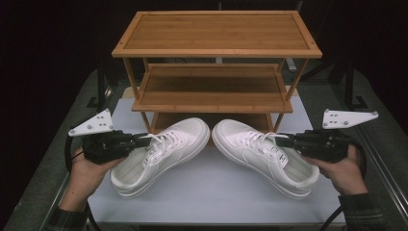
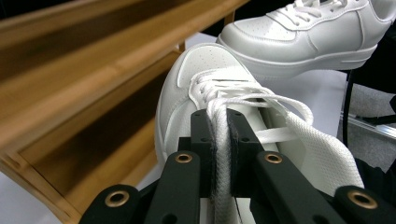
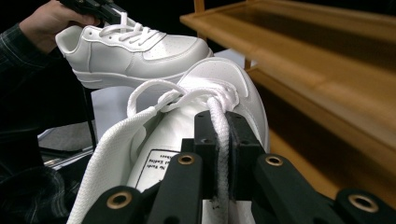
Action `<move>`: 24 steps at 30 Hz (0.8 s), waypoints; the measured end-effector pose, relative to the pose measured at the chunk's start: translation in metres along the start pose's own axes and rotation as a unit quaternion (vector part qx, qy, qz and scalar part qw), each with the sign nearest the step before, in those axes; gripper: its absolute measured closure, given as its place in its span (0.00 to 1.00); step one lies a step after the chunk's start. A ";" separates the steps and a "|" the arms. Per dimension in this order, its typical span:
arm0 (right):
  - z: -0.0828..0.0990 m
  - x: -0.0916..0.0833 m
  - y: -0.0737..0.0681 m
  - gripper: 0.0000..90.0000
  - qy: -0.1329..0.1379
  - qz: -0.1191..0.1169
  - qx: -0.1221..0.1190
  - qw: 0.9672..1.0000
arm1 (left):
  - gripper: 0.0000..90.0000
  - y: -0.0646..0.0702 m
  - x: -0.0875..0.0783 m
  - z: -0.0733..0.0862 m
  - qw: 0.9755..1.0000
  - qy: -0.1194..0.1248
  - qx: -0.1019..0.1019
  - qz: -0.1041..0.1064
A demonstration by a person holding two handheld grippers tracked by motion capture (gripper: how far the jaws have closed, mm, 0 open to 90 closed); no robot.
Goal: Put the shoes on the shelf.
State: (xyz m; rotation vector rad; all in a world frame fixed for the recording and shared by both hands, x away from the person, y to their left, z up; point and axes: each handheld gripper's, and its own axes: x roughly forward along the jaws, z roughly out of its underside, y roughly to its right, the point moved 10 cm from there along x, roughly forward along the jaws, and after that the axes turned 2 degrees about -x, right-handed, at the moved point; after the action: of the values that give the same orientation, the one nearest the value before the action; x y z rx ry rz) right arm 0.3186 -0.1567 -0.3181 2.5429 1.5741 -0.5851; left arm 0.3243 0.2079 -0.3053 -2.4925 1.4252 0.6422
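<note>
Tongue label print, too small

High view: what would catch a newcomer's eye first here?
Two white sneakers sit toe to toe on the white mat: the left shoe and the right shoe. Each tool, left and right, pinches its shoe's lace. Behind stands a bamboo rack.

Overhead light brightens the table against black surroundings; close-up jaws look soft.
</note>
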 end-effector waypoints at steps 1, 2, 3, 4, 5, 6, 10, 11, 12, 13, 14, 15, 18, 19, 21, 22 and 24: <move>-0.005 -0.003 0.001 0.94 0.004 0.002 -0.002 1.000 | 0.93 -0.001 -0.001 -0.005 1.000 0.001 0.001 -0.001; -0.010 -0.005 0.001 0.94 0.007 0.004 -0.003 1.000 | 0.93 -0.001 -0.001 -0.005 1.000 0.001 0.001 -0.001; -0.015 -0.007 0.003 0.94 0.011 0.006 -0.007 1.000 | 0.93 -0.002 -0.003 -0.013 1.000 0.005 0.002 -0.006; -0.015 -0.007 0.003 0.94 0.011 0.006 -0.007 1.000 | 0.93 -0.002 -0.003 -0.013 1.000 0.005 0.002 -0.006; -0.019 -0.009 0.005 0.94 0.014 0.008 -0.009 1.000 | 0.93 -0.004 -0.004 -0.018 1.000 0.005 0.005 -0.007; -0.029 -0.012 0.009 0.94 0.021 0.011 -0.010 1.000 | 0.93 -0.007 -0.005 -0.025 1.000 0.009 0.003 -0.010; -0.040 -0.014 0.013 0.94 0.026 0.012 -0.009 1.000 | 0.93 -0.011 -0.006 -0.038 1.000 0.013 0.008 -0.010; -0.044 -0.015 0.015 0.94 0.027 0.012 -0.009 1.000 | 0.93 -0.013 -0.007 -0.042 1.000 0.016 0.009 -0.011; -0.048 -0.015 0.016 0.94 0.028 0.015 -0.010 0.999 | 0.93 -0.014 -0.008 -0.047 1.000 0.019 0.010 -0.012; -0.056 -0.016 0.020 0.94 0.028 0.019 -0.012 0.999 | 0.93 -0.018 -0.008 -0.058 1.000 0.025 0.011 -0.013; -0.061 -0.016 0.022 0.94 0.028 0.021 -0.012 0.999 | 0.93 -0.020 -0.008 -0.062 0.999 0.026 0.013 -0.014; -0.061 -0.016 0.022 0.94 0.028 0.021 -0.012 0.999 | 0.93 -0.020 -0.008 -0.062 0.999 0.026 0.013 -0.014; -0.077 -0.013 0.031 0.94 0.031 0.031 -0.014 0.999 | 0.93 -0.030 -0.004 -0.079 0.999 0.027 0.015 -0.021; -0.079 -0.012 0.033 0.94 0.030 0.034 -0.013 0.999 | 0.93 -0.033 -0.003 -0.082 0.999 0.027 0.015 -0.023; -0.083 -0.011 0.036 0.94 0.032 0.035 -0.012 0.999 | 0.93 -0.036 -0.001 -0.086 0.999 0.029 0.014 -0.025; -0.086 -0.010 0.040 0.94 0.033 0.037 -0.012 0.999 | 0.93 -0.039 0.001 -0.088 0.999 0.029 0.013 -0.027; -0.092 -0.005 0.049 0.94 0.032 0.045 -0.010 0.998 | 0.93 -0.048 0.006 -0.092 0.999 0.031 0.010 -0.031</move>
State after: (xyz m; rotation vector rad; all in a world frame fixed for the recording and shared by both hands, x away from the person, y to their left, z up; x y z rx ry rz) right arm 0.3843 -0.1584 -0.2369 2.6278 1.4673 -0.4802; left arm 0.3931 0.1938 -0.2285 -2.5507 1.3607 0.5417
